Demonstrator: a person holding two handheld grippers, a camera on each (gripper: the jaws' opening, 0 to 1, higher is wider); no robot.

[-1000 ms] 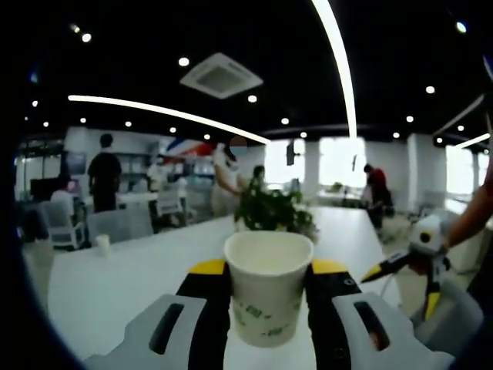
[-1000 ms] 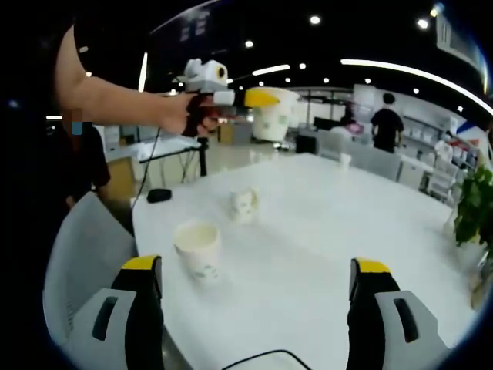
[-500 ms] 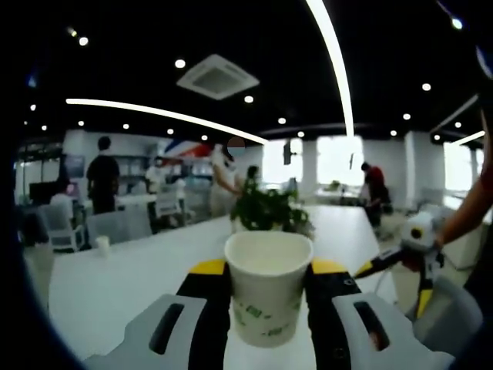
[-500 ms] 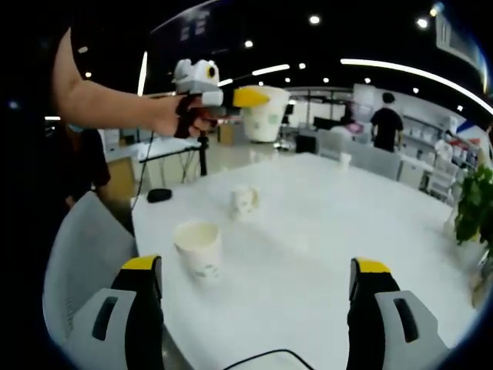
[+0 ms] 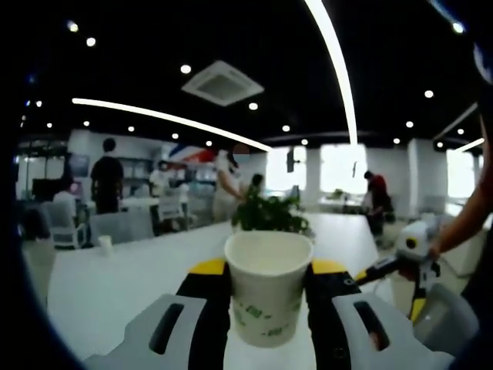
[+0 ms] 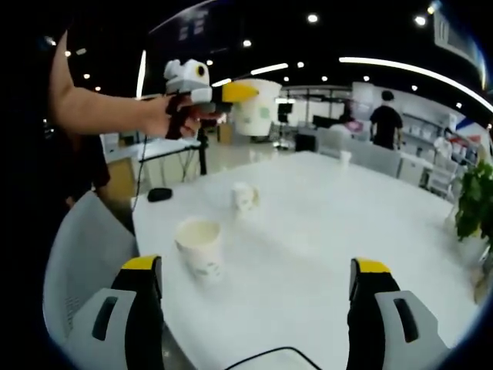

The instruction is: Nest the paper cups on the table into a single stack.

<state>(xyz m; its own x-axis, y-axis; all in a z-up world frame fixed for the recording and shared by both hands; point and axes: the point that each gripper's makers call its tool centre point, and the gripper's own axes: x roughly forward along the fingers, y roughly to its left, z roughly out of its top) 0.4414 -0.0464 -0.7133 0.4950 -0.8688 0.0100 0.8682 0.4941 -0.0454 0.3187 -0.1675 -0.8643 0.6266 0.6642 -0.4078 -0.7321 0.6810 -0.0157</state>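
Note:
My left gripper (image 5: pixel 268 268) is shut on a white paper cup (image 5: pixel 267 293) with green print, held upright high over the white table (image 5: pixel 115 281). In the right gripper view that same left gripper (image 6: pixel 231 94) hangs at the upper left, held by a bare arm, with the held cup (image 6: pixel 258 108) in its yellow-tipped jaws. My right gripper (image 6: pixel 256 276) stands open low over the table's near edge, nothing between its jaws. On the table an upright cup (image 6: pixel 199 244) sits left of centre, and a second cup (image 6: pixel 245 196) sits farther back. My right gripper (image 5: pixel 389 268) appears at the left gripper view's right edge.
A potted green plant (image 6: pixel 476 202) stands at the table's right side, also plant (image 5: pixel 269 213) behind the held cup. A small cup (image 6: pixel 345 158) sits at the far end. A grey chair (image 6: pixel 73 254) stands left of the table, a dark object (image 6: pixel 159 194) near its corner. People stand in the background.
The left gripper with its cup has drifted slightly left and down in the right gripper view. The right gripper has kept still and open. The cups on the table have not moved.

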